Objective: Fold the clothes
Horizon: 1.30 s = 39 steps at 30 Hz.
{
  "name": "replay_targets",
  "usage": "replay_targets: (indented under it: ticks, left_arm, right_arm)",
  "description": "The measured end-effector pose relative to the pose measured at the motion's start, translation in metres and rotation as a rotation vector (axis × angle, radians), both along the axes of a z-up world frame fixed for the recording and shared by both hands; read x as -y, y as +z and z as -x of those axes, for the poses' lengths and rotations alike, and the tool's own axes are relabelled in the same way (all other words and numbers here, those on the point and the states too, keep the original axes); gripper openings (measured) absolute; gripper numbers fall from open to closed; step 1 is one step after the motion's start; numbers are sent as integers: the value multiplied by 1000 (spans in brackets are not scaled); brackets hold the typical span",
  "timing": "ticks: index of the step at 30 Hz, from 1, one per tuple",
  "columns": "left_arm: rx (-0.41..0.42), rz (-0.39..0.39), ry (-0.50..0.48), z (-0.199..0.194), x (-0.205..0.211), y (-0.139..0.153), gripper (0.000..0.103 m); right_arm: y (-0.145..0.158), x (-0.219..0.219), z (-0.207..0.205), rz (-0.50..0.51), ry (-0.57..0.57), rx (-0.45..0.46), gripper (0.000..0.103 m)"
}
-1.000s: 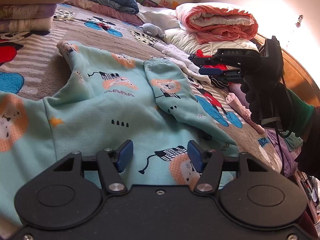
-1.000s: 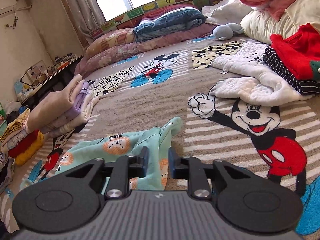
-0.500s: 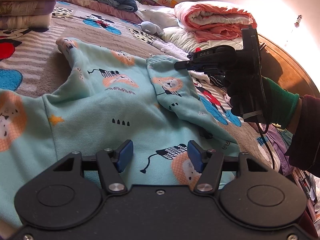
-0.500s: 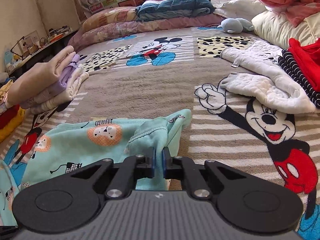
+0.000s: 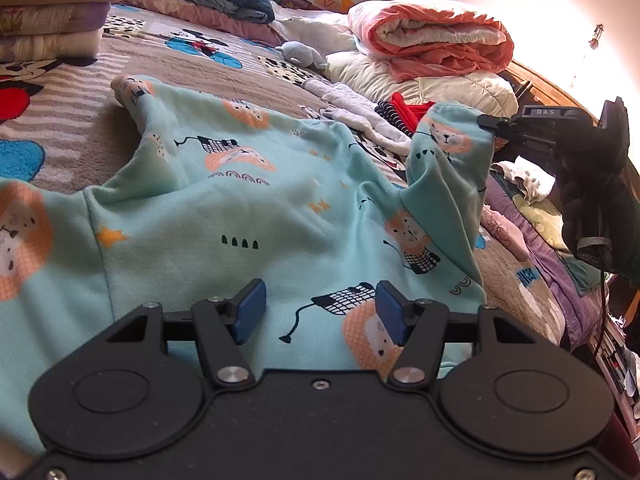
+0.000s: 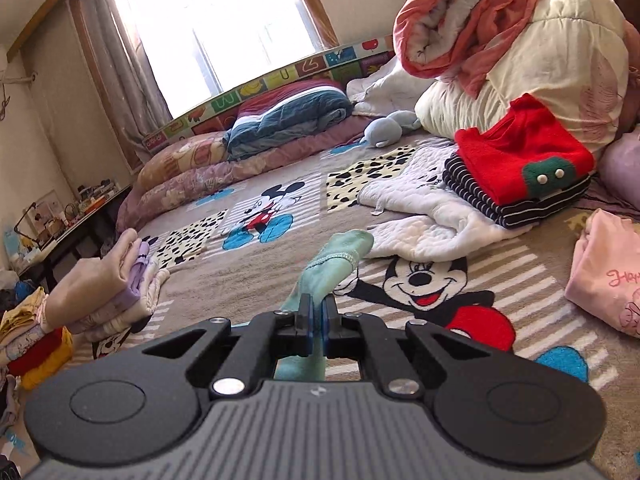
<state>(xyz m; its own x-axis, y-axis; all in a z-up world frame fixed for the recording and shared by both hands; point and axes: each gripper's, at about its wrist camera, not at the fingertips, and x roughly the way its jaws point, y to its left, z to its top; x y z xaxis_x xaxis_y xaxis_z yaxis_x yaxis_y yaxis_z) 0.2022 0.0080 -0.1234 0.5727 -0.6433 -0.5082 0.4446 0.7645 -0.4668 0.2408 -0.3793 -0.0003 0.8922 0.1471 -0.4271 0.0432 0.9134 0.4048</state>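
Currently the fold is at an early stage. The mint sweatshirt [image 5: 248, 200] lies spread on the bed [image 6: 280, 248], body flat, its far sleeve [image 5: 136, 96] stretched out toward the stack of folded laundry [image 5: 52, 24]. The near sleeve [image 5: 448, 168] is raised off the bed, pinched at its cuff by the right claw [image 5: 486, 124].

Done, as far as the views show:
- Garment laid out on the bed.
- One cuff secured and lifted.

Remaining, by judgement:
- Carry the raised sleeve across the chest panel and lay it down.
- Fold in the far sleeve.
- Fold the body and place it with a finished pile.

Right claw [image 6: 316, 320]: jaws closed on the cuff [image 6: 340, 256], which stands up between the pads and droops forward. In the left wrist view the claw is held level, well above the bed, fingers pointing toward the garment, with the gloved hand [image 5: 592, 216] hanging below the housing.

Left claw [image 5: 318, 312]: jaws wide open, gripping nothing. It hovers low over the lower body panel, fingers pointing along the garment toward the collar. Whether its pads touch the fabric cannot be determined from this angle; probably they sit just above it.

Other folded items, a red top on a striped one [image 6: 520, 168] and a pink garment [image 6: 608, 280], rest apart from the work area.
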Motion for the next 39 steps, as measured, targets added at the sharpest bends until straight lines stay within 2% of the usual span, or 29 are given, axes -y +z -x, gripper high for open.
replay_targets:
  ticks: [5,12,18,23,27,30,31,33,34,35,36,38,39]
  left_arm:
    - [6,-13,-2,3,2,0,60]
    - [15,-34,-10,5,4,0,60]
    - [22,-51,-13,5,5,0,60]
    - [50,-101,-24,11,10,0,61]
    - [74,-148,-19,14,13,3,61]
    - [150,-227,23,25,22,18,61]
    - [183,-234,24,30,26,25,61]
    - [243,-228,10,42,38,41,61]
    - [272,-222,-1,48,46,47,61]
    - [299,-226,-19,55,58,52,61]
    - [325,-240,-42,62,71,54,61]
    - [377,-282,-96,78,101,57,61]
    - [410,-333,-133,87,119,55,61]
  right_arm:
    - [-7,33,39,-70,-115,32,6]
    - [-44,74,84,-205,-269,25,6]
    - [-71,93,112,-275,-340,17,6]
    - [-108,111,125,-328,-382,-33,6]
    - [-139,129,136,-390,-414,-33,6]
    - [-159,139,145,-436,-424,-28,7]
    - [-165,143,149,-463,-426,-18,12]
    - [-174,155,158,-578,-449,45,13]
    - [-176,160,161,-610,-453,74,20]
    - [-176,164,162,-620,-454,86,40]
    - [-177,167,162,-629,-454,95,46]
    - [-179,169,153,-621,-413,78,48]
    - [-179,170,149,-615,-393,69,48]
